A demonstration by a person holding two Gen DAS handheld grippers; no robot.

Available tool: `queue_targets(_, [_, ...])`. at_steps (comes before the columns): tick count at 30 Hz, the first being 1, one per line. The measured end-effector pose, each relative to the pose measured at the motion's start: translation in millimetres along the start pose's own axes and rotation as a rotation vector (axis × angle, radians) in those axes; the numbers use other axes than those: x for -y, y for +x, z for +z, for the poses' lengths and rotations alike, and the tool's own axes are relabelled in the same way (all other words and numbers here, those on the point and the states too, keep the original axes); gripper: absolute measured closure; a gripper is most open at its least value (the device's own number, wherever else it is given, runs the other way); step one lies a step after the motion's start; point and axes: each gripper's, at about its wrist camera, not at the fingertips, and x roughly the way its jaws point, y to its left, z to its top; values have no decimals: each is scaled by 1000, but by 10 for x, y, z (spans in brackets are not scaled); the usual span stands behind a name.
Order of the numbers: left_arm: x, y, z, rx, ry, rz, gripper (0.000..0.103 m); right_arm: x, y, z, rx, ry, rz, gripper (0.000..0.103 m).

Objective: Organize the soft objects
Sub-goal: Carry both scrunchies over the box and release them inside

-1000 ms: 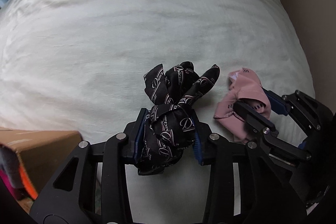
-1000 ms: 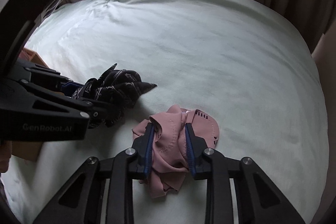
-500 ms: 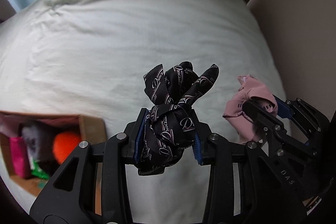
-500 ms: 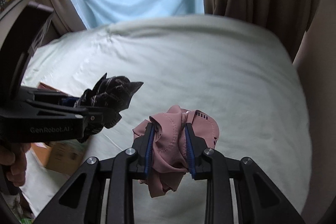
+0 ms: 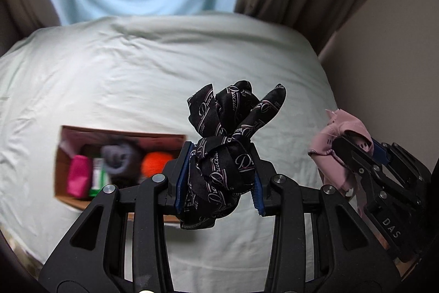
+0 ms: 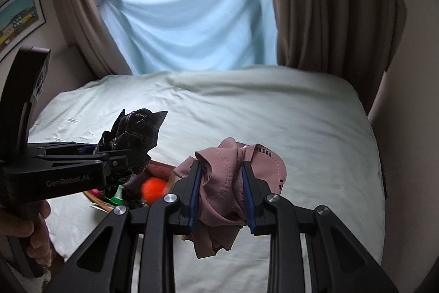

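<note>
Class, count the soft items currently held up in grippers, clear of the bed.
2: a black printed cloth clamped in the left gripper, and a pink cloth clamped in the right gripper. None seems hidden.

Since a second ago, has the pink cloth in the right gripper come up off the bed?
Yes. The pink cloth, clamped in the right gripper, has risen clear of the bed sheet; it lay on it before.

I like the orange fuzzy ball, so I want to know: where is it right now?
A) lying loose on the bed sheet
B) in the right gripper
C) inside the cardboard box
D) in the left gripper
C: the orange ball sits inside the open cardboard box on the bed, among other soft things.
</note>
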Motion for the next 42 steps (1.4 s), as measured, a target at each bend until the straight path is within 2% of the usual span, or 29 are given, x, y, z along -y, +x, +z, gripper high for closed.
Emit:
queue_targets(8, [-816,-603,-114,45,-53,60,69,-759,-197,110,22,2,64,78])
queue_targets(15, [-1550,-683,-158,22,-54,73,69,-1423,-63,142,-1,47,69,78])
queue_targets(21, [-2102,-442,-155,-30,-40,64,69,-1766,315,111,-59,103,38,78])
queue_targets(28, [-2566,126,-192,-151,-31,62,69,-1939,800,-55,-103,256,-1,78])
queue_targets(37, [-2682,715,-318,-241,4,53,69,-1787,1303,-310,-195,452,-54,78])
queue_targets(42, [-2652,1008,-449,-269,20,41,69,-1702,1623,-442,-250,495,-45,78])
